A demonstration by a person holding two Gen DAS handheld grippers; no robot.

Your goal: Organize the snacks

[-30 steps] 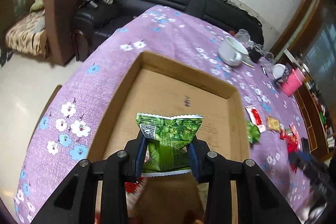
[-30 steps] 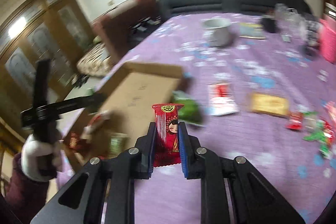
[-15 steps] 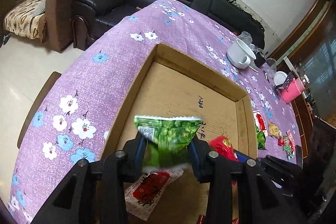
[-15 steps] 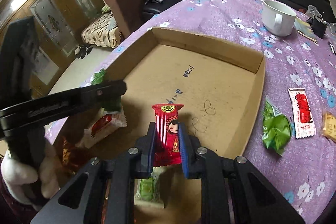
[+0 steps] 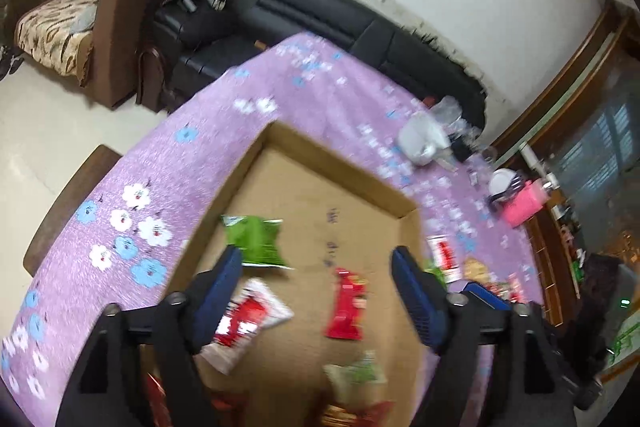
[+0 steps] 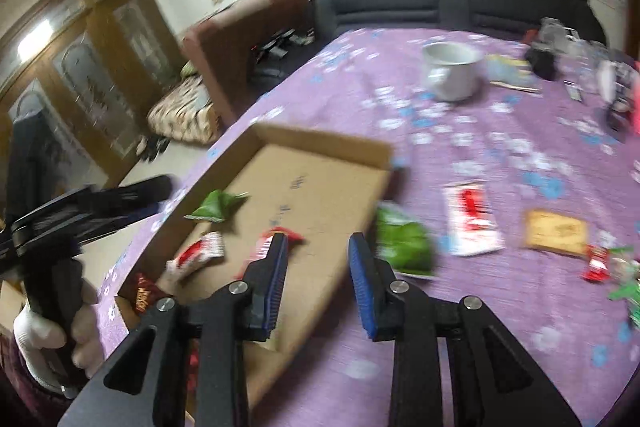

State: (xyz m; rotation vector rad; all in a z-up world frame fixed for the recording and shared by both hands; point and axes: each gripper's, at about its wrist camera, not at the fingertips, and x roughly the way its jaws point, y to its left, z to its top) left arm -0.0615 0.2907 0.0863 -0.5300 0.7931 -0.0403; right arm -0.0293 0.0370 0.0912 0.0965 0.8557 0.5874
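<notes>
Both our grippers, left gripper and right gripper, now gape empty. The green packet and red packet have just landed inside the cardboard box; more snacks wait beside it.

Matt cardboard box on purple cloth tablecloth; glossy foil snack packets

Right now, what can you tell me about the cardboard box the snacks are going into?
The cardboard box is a shallow, open-topped tray of plain brown corrugated card with low upright walls, resting flat on the purple flowered tablecloth. Dark handwriting marks its floor. Inside lie a green packet, a red packet, a red-and-white packet and more blurred wrappers at the near end. Both grippers hover open above it, not touching. Another green packet lies outside, by its right wall.
</notes>
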